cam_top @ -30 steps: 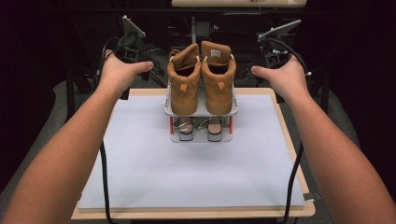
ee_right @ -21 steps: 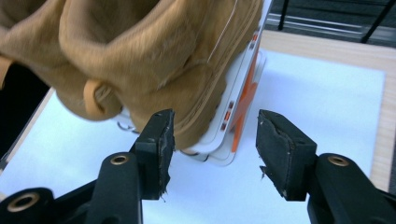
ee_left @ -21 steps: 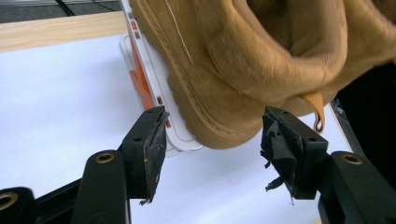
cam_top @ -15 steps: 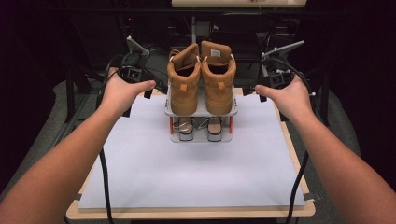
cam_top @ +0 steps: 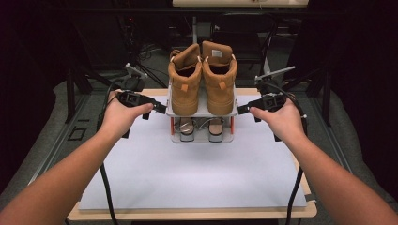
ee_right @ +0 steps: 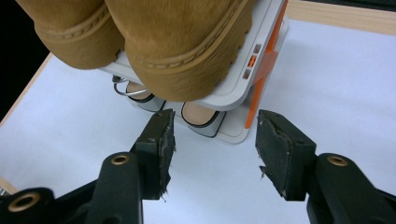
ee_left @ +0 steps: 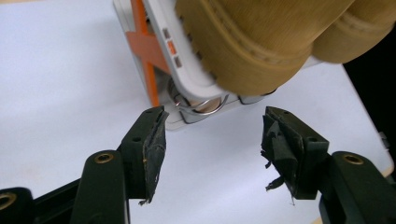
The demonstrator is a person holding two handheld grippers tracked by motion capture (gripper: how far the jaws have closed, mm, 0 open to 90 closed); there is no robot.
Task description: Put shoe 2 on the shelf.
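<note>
Shoe rack [cam_top: 202, 112]: tan boots [cam_top: 202, 77] were carried on top.
Left gripper [cam_top: 162, 108]: held open, left of rack.
Right gripper [cam_top: 241, 110]: held open, right of rack.

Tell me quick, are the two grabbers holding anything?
Left gripper: open, holding nothing, close to the shoe rack.
Right gripper: open, holding nothing, close to the rack's other side.

Both forearms reached forward, level and roughly symmetrical. The left gripper [cam_top: 162, 108] and right gripper [cam_top: 241, 110] pointed inward toward each other. Each gripper's jaws stood apart with nothing between them. The hands' hold on the gripper bodies appeared firm.
</note>
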